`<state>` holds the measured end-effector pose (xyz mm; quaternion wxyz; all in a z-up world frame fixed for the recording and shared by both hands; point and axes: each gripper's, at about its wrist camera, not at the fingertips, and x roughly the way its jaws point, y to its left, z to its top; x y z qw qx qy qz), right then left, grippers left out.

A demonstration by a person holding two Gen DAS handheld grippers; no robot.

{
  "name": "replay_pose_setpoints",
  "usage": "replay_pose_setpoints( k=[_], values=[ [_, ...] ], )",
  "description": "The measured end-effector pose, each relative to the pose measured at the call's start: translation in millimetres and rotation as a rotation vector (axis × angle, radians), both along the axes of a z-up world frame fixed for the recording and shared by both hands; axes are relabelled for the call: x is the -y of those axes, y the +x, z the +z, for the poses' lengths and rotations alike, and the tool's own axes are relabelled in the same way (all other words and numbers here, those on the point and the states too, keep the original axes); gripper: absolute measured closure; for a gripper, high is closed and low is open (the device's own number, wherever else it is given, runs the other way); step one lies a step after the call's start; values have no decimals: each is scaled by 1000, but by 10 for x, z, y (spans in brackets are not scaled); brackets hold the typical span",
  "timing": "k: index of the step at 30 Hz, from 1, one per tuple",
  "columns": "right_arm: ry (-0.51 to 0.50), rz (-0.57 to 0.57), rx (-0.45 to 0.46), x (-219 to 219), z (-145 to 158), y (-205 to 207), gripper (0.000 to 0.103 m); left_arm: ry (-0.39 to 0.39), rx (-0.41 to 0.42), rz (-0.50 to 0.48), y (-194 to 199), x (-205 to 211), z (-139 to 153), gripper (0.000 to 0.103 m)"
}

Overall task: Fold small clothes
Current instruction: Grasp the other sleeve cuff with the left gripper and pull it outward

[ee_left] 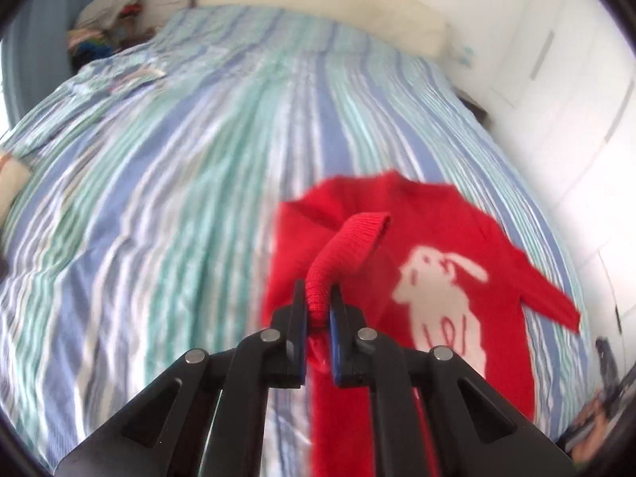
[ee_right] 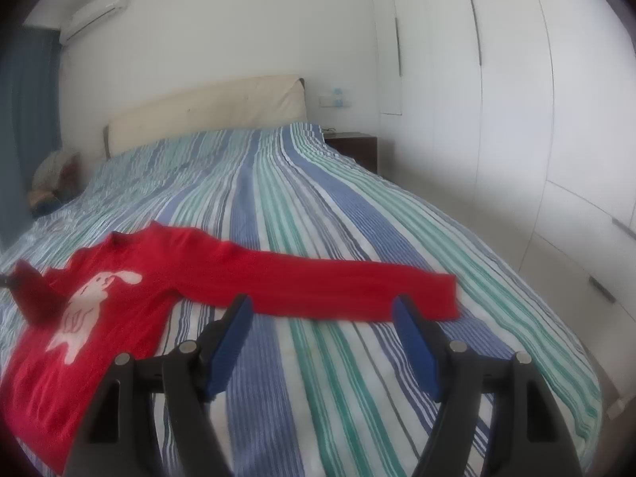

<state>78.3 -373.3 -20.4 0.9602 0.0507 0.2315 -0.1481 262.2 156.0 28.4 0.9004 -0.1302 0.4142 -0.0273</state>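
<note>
A small red sweater (ee_left: 449, 238) with a white rabbit on its front lies flat on the striped bed cover (ee_left: 179, 183). My left gripper (ee_left: 318, 298) is shut on one red sleeve, whose ribbed cuff (ee_left: 363, 230) sticks out past the fingers above the sweater's body. In the right wrist view the sweater (ee_right: 131, 274) lies at the left, with its other sleeve (ee_right: 338, 286) stretched out flat to the right. My right gripper (ee_right: 324, 306) is open and empty, just above and in front of that sleeve. The lifted sleeve and left gripper show at the far left (ee_right: 30, 286).
The bed has a cream headboard (ee_right: 206, 107). A pile of clothes (ee_left: 107, 28) sits at the bed's far left corner. A dark nightstand (ee_right: 353, 145) and white wardrobe doors (ee_right: 497, 79) stand to the right of the bed.
</note>
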Motion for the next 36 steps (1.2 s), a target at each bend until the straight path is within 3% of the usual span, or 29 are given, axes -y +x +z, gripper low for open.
replay_pose_setpoints(
  k=[4, 6, 9, 12, 19, 21, 26, 36],
  values=[
    [4, 14, -14, -31, -31, 43, 31, 34, -28, 368, -38, -1231, -145, 96],
    [-1, 24, -20, -63, -47, 65, 31, 46, -68, 460, -119, -1579, -352, 96],
    [-28, 41, -36, -144, -82, 92, 31, -11, -125, 520, -203, -1801, -682, 96],
    [-43, 53, -63, -192, -143, 133, 31, -55, -168, 555, -273, -1846, -921, 96],
    [-39, 59, -100, -197, -230, 196, 31, -37, -226, 587, -291, -1848, -1256, 96],
    [-40, 61, -105, -198, -237, 196, 31, -69, -239, 596, -303, -1902, -1329, 96],
    [-39, 59, -115, -192, -262, 203, 31, -115, -240, 600, -352, -1965, -1398, 96],
    [-36, 41, -117, -145, -263, 170, 31, -102, -251, 597, -308, -1953, -1421, 96]
  ],
)
